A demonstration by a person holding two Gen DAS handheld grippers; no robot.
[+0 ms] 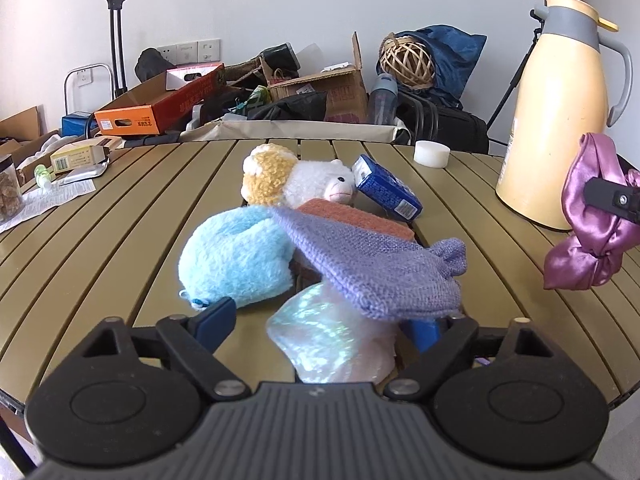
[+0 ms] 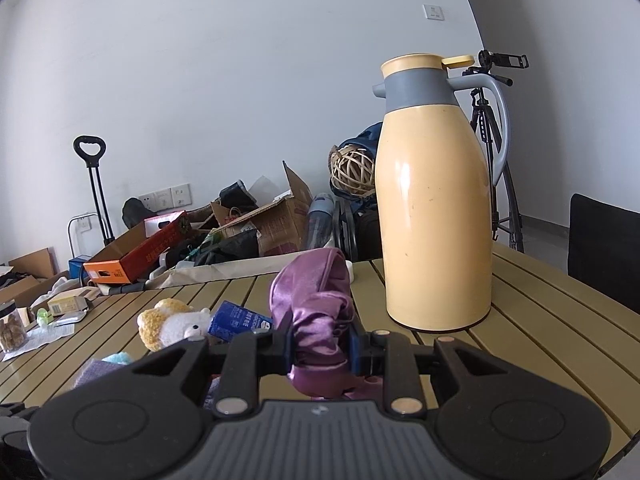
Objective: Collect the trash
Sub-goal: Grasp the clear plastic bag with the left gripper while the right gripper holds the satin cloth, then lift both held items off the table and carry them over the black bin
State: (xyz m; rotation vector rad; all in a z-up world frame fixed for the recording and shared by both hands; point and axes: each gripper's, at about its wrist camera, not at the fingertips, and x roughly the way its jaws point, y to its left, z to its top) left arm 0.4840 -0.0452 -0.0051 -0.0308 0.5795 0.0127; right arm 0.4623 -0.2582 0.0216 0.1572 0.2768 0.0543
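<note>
Iridescent crumpled plastic wrapper (image 1: 332,340), bottom centre, is lying between my left gripper's (image 1: 320,320) spread jaws, untouched. Right gripper (image 2: 320,354) is pinching a purple satin cloth (image 2: 316,312). I am judging: closing left comes next.

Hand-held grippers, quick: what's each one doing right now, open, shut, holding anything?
Left hand-held gripper: open, jaws either side of an iridescent wrapper, pads not pressing it.
Right hand-held gripper: shut on a purple satin cloth, lifted off the table.

crumpled purple satin cloth (image 2: 316,320) held aloft; iridescent wrapper (image 1: 332,344) lies under knitted pouch (image 1: 372,268).
</note>
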